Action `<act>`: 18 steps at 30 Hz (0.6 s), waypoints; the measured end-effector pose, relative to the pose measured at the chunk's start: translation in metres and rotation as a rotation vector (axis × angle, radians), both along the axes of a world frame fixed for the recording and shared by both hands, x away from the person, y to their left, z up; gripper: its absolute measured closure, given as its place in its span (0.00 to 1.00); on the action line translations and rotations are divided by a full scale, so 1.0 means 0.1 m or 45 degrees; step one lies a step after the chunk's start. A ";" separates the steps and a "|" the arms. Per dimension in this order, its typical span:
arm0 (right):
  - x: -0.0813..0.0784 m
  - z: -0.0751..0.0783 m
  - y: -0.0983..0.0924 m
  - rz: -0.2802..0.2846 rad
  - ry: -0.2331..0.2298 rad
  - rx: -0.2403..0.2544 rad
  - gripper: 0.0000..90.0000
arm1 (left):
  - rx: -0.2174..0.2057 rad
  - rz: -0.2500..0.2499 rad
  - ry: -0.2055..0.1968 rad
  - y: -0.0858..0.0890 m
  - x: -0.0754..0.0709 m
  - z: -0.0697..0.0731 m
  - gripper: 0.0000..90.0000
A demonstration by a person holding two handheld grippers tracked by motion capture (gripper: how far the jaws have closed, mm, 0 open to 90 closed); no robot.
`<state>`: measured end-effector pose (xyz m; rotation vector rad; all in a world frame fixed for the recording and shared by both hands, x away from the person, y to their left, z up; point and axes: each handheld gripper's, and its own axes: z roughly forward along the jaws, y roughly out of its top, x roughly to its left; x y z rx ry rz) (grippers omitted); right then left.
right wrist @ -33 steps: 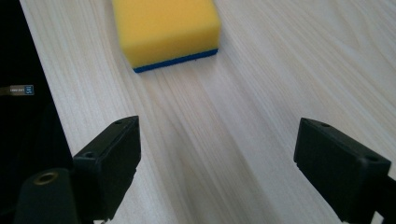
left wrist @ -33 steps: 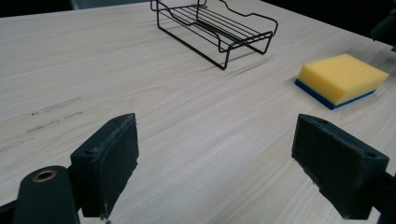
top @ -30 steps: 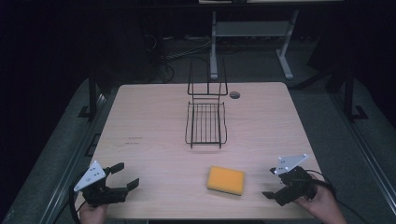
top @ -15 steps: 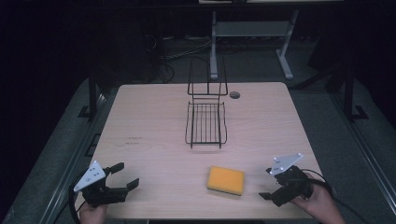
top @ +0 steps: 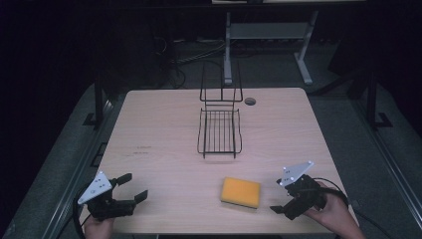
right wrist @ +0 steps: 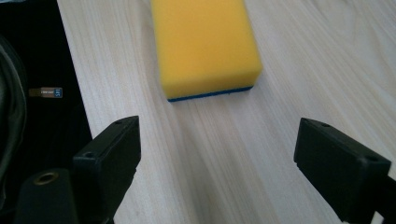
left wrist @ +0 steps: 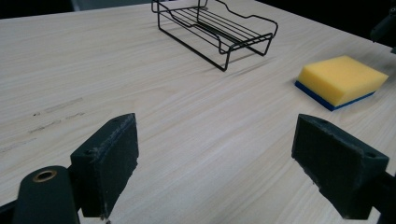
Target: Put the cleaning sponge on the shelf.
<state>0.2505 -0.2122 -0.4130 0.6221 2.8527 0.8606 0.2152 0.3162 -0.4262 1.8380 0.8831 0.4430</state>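
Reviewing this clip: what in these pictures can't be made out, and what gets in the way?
- Sponge: its far end is cut off by the top edge of the right gripper view; its underside lies against the table.
- Wire rack: its upright back is cut off by the top edge of the left gripper view.
- Faint marks on the table: too small to read in the high view.
- Floor around the table: too dark in the high view.
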 end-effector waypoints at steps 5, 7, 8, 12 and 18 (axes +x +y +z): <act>0.01 0.01 0.05 0.024 0.003 -0.002 0.16 | 0.000 0.001 0.001 0.00 0.00 0.00 0.16; 0.02 0.02 0.07 0.033 0.005 -0.005 0.16 | 0.002 -0.001 0.001 0.00 0.00 0.00 0.16; 0.03 0.02 0.08 0.038 0.004 -0.008 0.16 | 0.002 -0.002 0.002 0.00 0.00 0.00 0.16; 0.04 0.03 0.13 0.061 0.007 -0.010 0.16 | 0.001 0.001 0.002 0.00 0.00 0.00 0.16; 0.07 0.05 0.22 0.094 0.012 -0.019 0.16 | -0.008 0.007 -0.001 0.01 0.00 0.00 0.16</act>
